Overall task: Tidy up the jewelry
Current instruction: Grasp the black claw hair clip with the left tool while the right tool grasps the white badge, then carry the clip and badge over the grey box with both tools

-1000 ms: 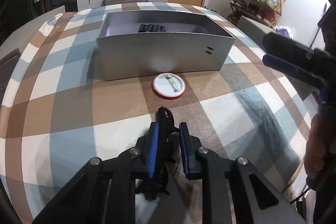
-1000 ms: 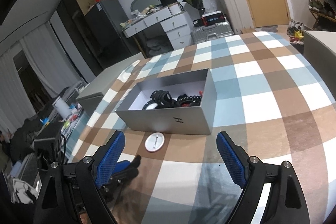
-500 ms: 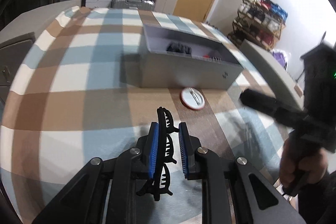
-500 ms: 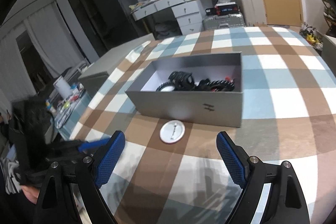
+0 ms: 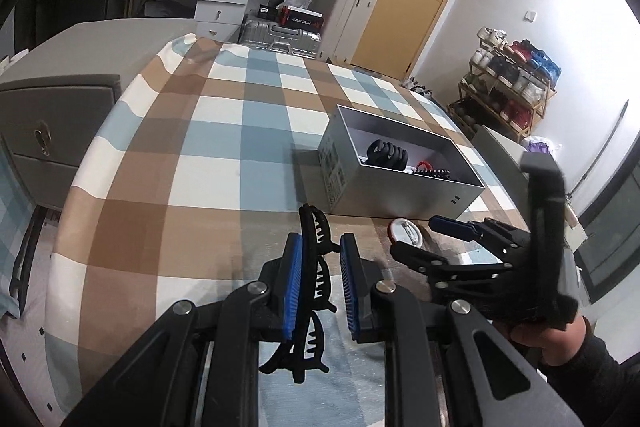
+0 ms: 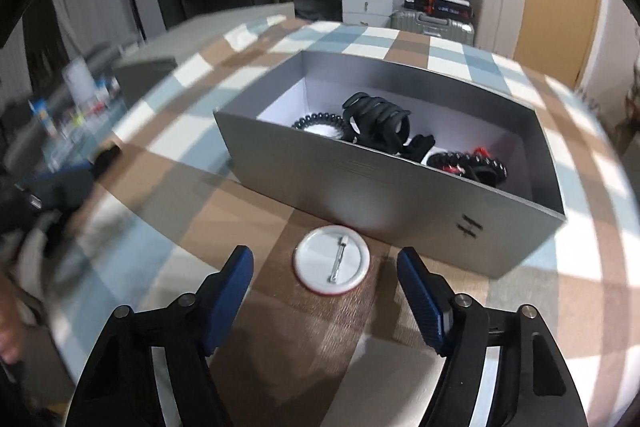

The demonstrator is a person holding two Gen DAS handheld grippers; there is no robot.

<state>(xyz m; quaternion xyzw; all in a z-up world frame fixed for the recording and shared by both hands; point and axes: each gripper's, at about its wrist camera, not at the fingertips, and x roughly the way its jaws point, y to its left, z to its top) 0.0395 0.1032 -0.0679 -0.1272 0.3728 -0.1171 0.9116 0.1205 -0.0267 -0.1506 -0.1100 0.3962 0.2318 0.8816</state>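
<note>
Left gripper clamps a black hair claw above the checked table; right gripper, jaws closing, frames a pin badge before the box.

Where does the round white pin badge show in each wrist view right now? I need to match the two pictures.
Left wrist: the pin badge lies right of centre on the tablecloth, just beyond the right gripper, in front of the box.
Right wrist: the pin badge sits low in the middle, between the closing fingers, untouched.
Shared landmark: the grey box, right behind the badge.
</note>
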